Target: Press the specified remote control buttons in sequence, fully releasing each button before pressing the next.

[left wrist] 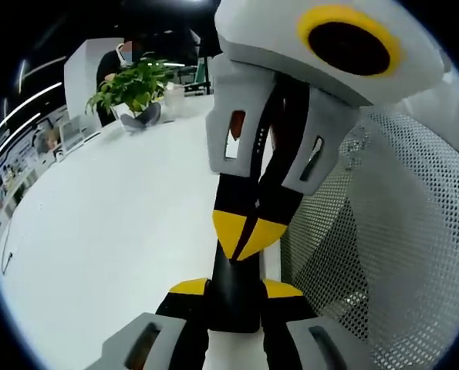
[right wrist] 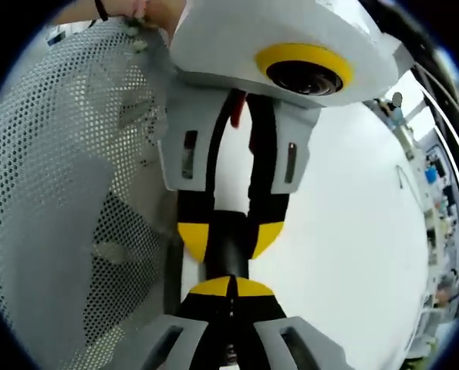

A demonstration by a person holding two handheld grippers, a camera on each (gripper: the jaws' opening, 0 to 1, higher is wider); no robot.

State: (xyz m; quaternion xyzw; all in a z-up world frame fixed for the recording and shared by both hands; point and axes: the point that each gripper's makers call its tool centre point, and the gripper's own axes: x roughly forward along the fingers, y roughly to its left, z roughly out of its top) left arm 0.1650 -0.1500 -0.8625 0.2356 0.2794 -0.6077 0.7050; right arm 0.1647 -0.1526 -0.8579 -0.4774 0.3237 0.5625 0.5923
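One remote (left wrist: 233, 308) between left gripper (left wrist: 235, 288) jaws

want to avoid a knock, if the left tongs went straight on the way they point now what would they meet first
Most likely the right tongs: their yellow tips face the left tongs head-on over a dark object held between the left pair. Depth is unclear, but they look nearly touching.

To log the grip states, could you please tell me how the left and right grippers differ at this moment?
The left gripper's fingers stand apart, clamped on the sides of the dark remote; the right gripper's fingers are shut together. The left gripper holds the remote; the right gripper only seems to meet it with its tips, end on. Both have yellow fingertips and sit beside the white mesh.
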